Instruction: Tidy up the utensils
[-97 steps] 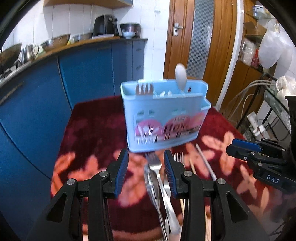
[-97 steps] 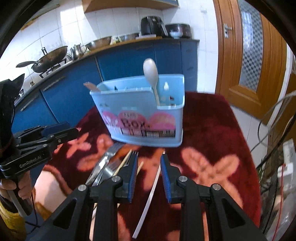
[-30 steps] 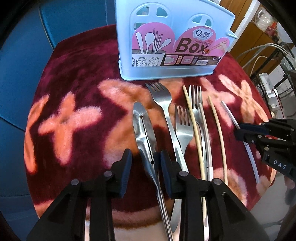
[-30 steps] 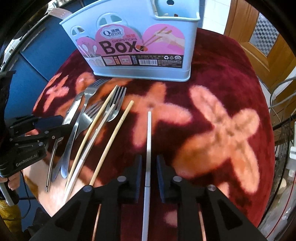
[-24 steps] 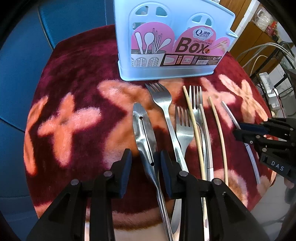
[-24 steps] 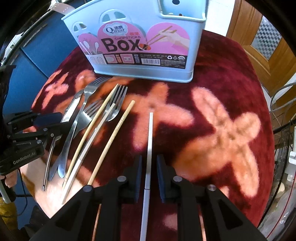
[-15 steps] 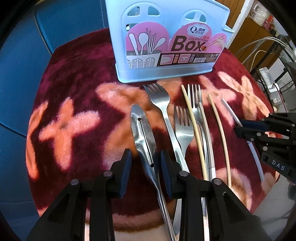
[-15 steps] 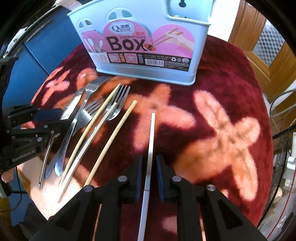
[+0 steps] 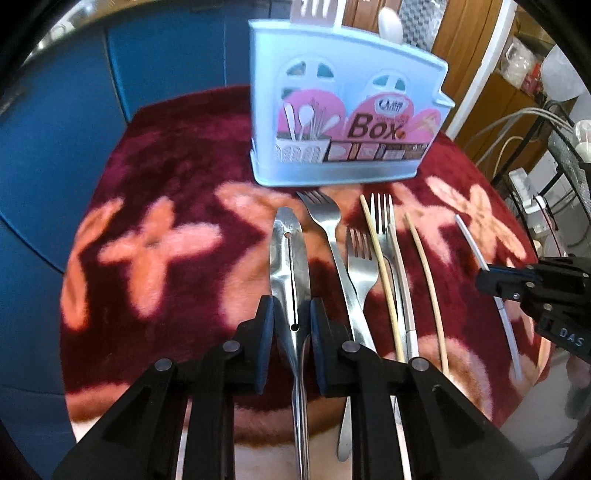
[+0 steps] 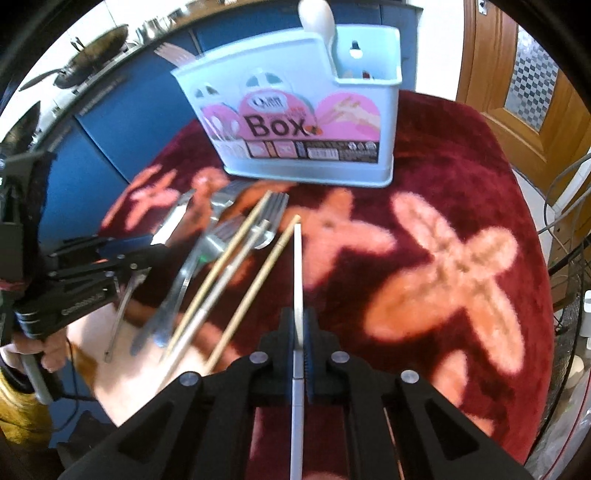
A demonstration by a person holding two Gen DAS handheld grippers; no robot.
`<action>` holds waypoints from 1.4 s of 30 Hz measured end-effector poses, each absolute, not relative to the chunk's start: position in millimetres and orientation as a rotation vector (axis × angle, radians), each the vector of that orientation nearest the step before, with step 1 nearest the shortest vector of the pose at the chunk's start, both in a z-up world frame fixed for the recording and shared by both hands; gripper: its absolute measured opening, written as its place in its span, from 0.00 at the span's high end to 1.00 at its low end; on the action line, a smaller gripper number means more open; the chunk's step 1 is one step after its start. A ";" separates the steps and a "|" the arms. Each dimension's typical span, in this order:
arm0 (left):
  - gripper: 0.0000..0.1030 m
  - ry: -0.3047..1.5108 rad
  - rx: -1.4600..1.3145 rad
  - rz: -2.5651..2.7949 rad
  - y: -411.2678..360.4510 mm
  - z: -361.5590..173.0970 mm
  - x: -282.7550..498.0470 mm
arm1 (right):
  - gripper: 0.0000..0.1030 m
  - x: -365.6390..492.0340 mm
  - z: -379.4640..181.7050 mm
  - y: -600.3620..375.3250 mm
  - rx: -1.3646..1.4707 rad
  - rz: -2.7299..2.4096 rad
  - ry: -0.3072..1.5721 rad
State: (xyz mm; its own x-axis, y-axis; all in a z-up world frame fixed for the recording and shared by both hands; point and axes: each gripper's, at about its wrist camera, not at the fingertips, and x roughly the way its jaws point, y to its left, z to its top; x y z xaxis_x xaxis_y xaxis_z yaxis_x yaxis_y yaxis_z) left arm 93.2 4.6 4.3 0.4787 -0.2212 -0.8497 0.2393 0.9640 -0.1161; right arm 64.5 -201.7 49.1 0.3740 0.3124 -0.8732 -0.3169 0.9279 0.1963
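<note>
Slotted steel peeler (image 9: pixel 290 269): lying on the red flowered table (image 9: pixel 166 177), handle end toward the camera; left tongs (image 9: pixel 291 314) have just been closing on its neck, pads meeting its sides; white chopstick (image 10: pixel 297 273): right tongs (image 10: pixel 299 332) pinching it fully, jaws all but shut, having just closed; three forks (image 9: pixel 325 218) and three pale chopsticks (image 9: pixel 424 266): waiting loose between the two; blue utensil box (image 9: pixel 343 122): standing upright just beyond the row, already holding a white spoon (image 10: pixel 317 18) and a wooden fork; judged early, most pieces remaining.
</note>
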 end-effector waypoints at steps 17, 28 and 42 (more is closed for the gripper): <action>0.81 0.854 0.019 -0.256 16.3 50.0 61.8 | 0.94 44.6 84.8 -195.7 0.050 0.442 0.971; 0.81 0.767 0.021 -0.257 12.4 73.6 56.0 | 0.94 45.6 102.6 -200.5 0.103 0.451 0.887; 0.81 0.702 -0.028 -0.278 8.4 96.5 74.1 | 0.94 59.7 126.5 -214.7 0.166 0.436 0.755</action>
